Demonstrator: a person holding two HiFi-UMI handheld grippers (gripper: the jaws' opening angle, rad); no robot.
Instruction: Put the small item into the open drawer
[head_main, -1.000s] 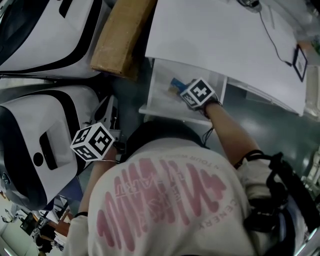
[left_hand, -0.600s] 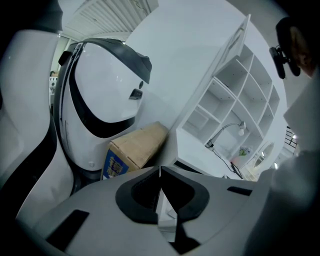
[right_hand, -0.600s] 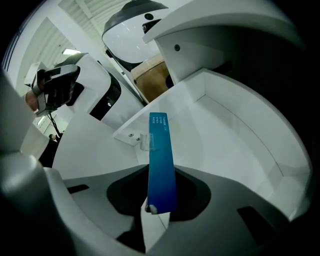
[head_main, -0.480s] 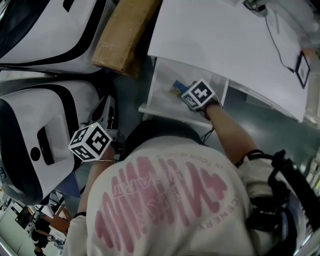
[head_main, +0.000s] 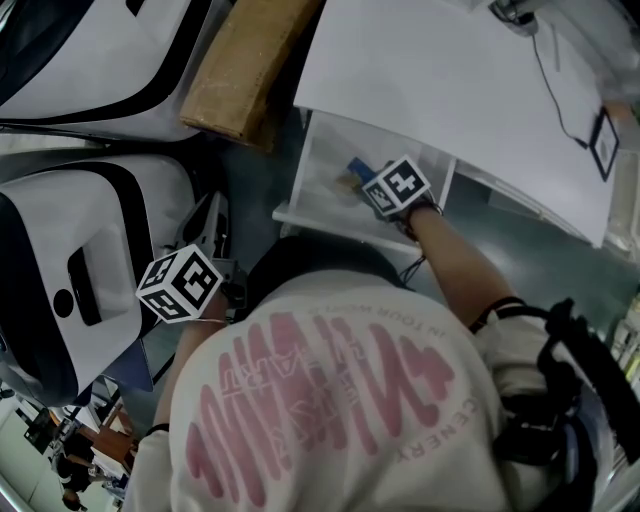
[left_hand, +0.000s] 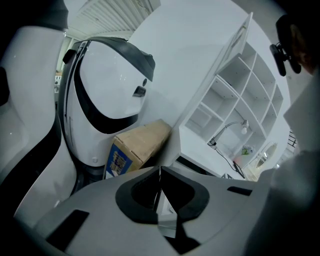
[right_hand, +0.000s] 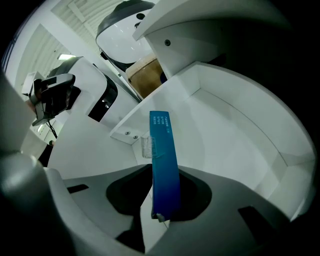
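Drawer (right_hand: 240, 130) lies open as the right gripper (right_hand: 162, 207) pinches a slim blue box (right_hand: 164, 160) inside it; the left gripper (left_hand: 160, 195) hangs aside, jaws pressed together.

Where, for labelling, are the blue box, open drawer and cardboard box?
blue box (right_hand: 164, 165), right gripper view, its long blue face.
open drawer (right_hand: 227, 150), right gripper view, bare floor inside.
cardboard box (head_main: 243, 70), head view, brown side.

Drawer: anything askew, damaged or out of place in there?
Nothing stands out. The open drawer looks intact. The only thing in it is a slim blue box, held on edge between the jaws of the right gripper.
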